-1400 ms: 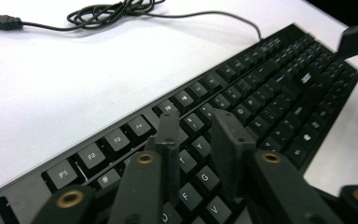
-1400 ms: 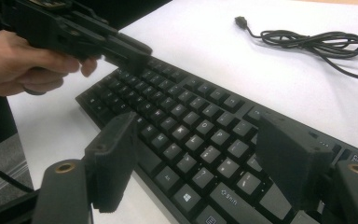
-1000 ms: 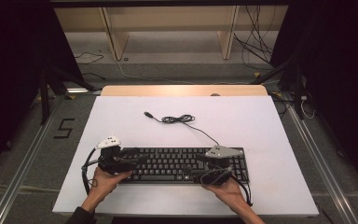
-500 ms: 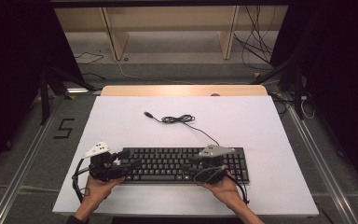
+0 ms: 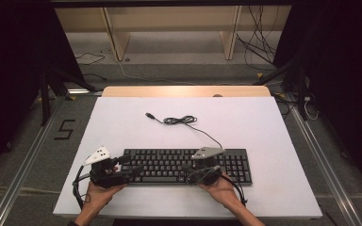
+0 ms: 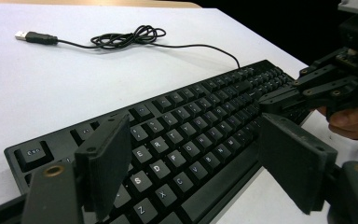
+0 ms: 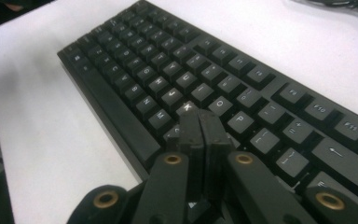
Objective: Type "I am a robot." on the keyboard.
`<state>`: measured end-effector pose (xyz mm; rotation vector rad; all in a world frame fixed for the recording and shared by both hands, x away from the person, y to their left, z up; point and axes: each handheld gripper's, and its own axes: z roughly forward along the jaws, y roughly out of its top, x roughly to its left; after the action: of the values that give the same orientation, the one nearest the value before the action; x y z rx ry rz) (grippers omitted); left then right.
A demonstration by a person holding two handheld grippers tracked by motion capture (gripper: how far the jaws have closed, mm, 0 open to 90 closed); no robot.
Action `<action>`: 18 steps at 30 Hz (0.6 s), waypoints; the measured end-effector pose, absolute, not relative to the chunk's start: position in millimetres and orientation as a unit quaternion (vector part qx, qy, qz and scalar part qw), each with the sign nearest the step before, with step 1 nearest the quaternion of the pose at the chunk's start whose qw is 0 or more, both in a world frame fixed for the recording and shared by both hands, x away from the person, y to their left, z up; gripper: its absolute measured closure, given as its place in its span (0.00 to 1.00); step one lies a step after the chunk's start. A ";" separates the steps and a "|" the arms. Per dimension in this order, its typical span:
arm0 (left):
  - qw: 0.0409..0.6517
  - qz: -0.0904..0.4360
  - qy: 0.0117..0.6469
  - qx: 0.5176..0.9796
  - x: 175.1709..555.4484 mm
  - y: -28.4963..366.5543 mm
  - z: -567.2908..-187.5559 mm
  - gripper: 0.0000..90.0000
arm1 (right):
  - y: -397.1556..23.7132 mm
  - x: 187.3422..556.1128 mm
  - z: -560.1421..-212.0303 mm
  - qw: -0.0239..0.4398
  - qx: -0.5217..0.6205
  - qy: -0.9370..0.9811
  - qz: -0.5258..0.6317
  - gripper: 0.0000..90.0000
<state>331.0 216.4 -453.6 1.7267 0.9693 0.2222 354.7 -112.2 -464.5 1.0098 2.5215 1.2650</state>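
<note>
Lying lengthwise across the near white worktop (image 5: 273, 132): black rectangular plastic keyboard (image 5: 169, 165). Hovering over its right-centre keys, right hand-held gripper (image 7: 200, 123) just finishing closing, jaws pressed together, empty. Standing wide at the left end, left hand-held gripper (image 6: 196, 163) opening, gripping nothing.

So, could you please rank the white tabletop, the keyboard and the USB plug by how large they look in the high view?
1. White tabletop
2. Keyboard
3. USB plug
</note>
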 end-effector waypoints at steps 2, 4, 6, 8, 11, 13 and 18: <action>0.545 0.094 0.408 0.726 329.5 216.5 -453.6 0.28 | -110.2 355.5 -466.2 0.073 0.335 0.842 0.417 1.00; 0.547 0.096 0.407 0.725 328.3 216.9 -453.6 0.28 | -108.5 356.1 -467.8 0.072 0.334 0.844 0.412 1.00; 0.548 0.096 0.407 0.725 327.3 217.5 -453.7 0.28 | -106.9 356.8 -469.4 0.073 0.334 0.846 0.409 1.00; 0.548 0.096 0.406 0.725 326.4 217.7 -453.9 0.28 | -105.7 357.1 -470.6 0.071 0.333 0.848 0.406 1.00; 0.546 0.095 0.406 0.727 325.9 217.3 -454.7 0.28 | -103.6 357.5 -472.4 0.071 0.331 0.850 0.402 1.00; 0.545 0.095 0.406 0.727 325.6 216.8 -455.0 0.28 | -102.2 357.5 -473.7 0.070 0.332 0.852 0.398 1.00; 0.545 0.094 0.406 0.728 325.5 216.1 -455.4 0.28 | -100.1 358.4 -477.6 0.072 0.332 0.856 0.389 1.00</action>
<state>325.5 216.1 -455.4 1.7264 0.9620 0.2241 358.4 -100.1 -477.6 0.9981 2.5741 1.1696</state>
